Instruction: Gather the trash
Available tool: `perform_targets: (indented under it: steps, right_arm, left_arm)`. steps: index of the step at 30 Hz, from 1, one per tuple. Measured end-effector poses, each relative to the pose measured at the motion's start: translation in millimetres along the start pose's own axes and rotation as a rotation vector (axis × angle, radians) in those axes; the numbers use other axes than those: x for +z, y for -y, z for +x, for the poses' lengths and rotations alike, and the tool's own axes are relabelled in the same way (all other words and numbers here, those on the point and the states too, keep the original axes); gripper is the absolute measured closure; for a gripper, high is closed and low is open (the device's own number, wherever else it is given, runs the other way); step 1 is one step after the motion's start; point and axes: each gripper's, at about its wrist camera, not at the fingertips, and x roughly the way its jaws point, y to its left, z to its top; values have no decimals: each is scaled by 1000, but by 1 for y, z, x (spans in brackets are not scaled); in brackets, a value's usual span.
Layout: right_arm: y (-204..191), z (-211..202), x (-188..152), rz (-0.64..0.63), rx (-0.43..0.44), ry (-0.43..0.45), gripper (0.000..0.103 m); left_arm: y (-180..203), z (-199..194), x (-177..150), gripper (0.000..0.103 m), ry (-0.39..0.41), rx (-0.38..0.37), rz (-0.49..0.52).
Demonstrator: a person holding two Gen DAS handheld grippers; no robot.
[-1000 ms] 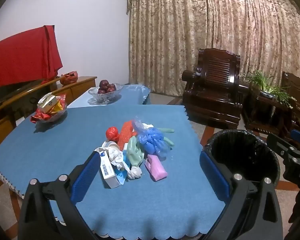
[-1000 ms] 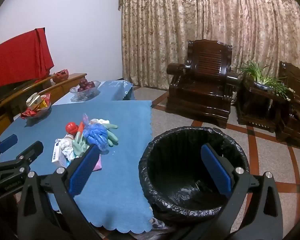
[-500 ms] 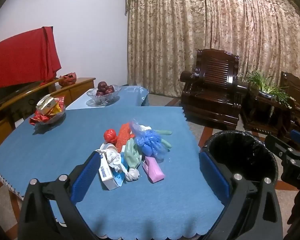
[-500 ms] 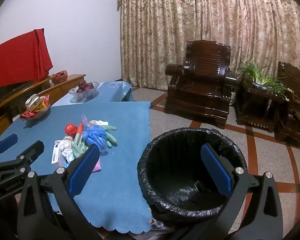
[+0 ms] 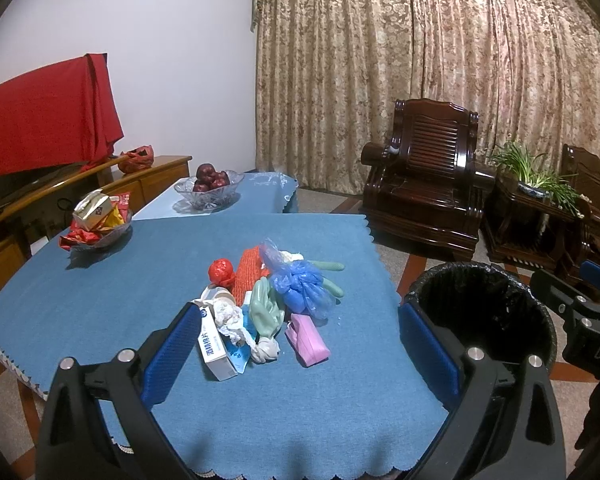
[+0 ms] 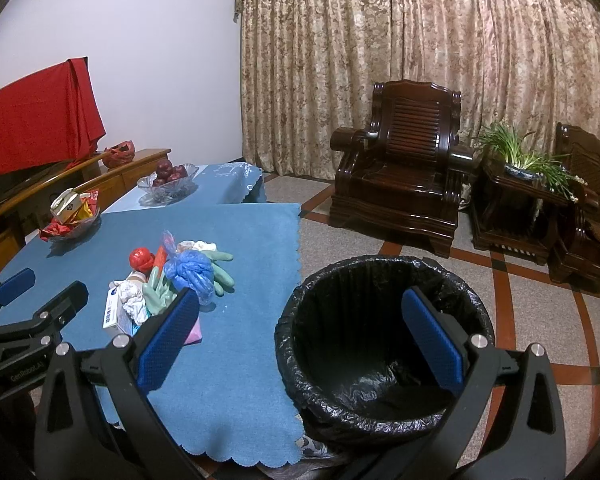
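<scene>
A patterned beige curtain (image 5: 440, 60) fills the back wall, with a dark carved wooden armchair (image 5: 424, 184) in front of it and a potted green plant (image 5: 536, 172) on a dark side table to its right. The worktop (image 5: 100, 300), draped in a blue cloth with a scalloped edge, takes up the lower left of both views. Just beside its right edge, on the tiled floor, stands a round bin lined with a black bag (image 6: 384, 340) — its mouth is open and only the crumpled liner shows inside. The left gripper (image 5: 300, 344) hangs above the near part of the worktop with its blue-padded jaws spread wide and nothing between them; the right gripper (image 6: 300, 336) hangs over the bin's near rim, likewise spread wide and empty. The trash lies in one pile near the middle of the worktop: a crumpled blue plastic bag (image 5: 300, 284) on top of pale green rubber gloves (image 5: 264, 308), an orange mesh strip (image 5: 246, 272), a red ball-like wad (image 5: 221, 271), a white carton with blue print (image 5: 214, 346), crumpled white tissue (image 5: 230, 316) and a pink packet (image 5: 308, 338) nearest the bin. Well apart from the pile — toward the far left — sit a glass dish of snack packets (image 5: 96, 220) and a glass bowl of dark red fruit (image 5: 210, 188).
</scene>
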Motion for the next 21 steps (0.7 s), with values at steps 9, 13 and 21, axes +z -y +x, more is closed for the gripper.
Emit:
perform_targets:
  steps: [9, 13, 21]
  right_arm:
    - [-1, 1, 0, 1, 0, 0, 5]
    - [-1, 1, -1, 1, 0, -1, 5]
    - [-1, 0, 1, 1, 1, -2, 5]
  left_arm:
    - [-1, 1, -1, 6, 1, 0, 0]
    - [-1, 1, -1, 6, 1, 0, 0]
    - [-1, 1, -1, 6, 0, 0, 0]
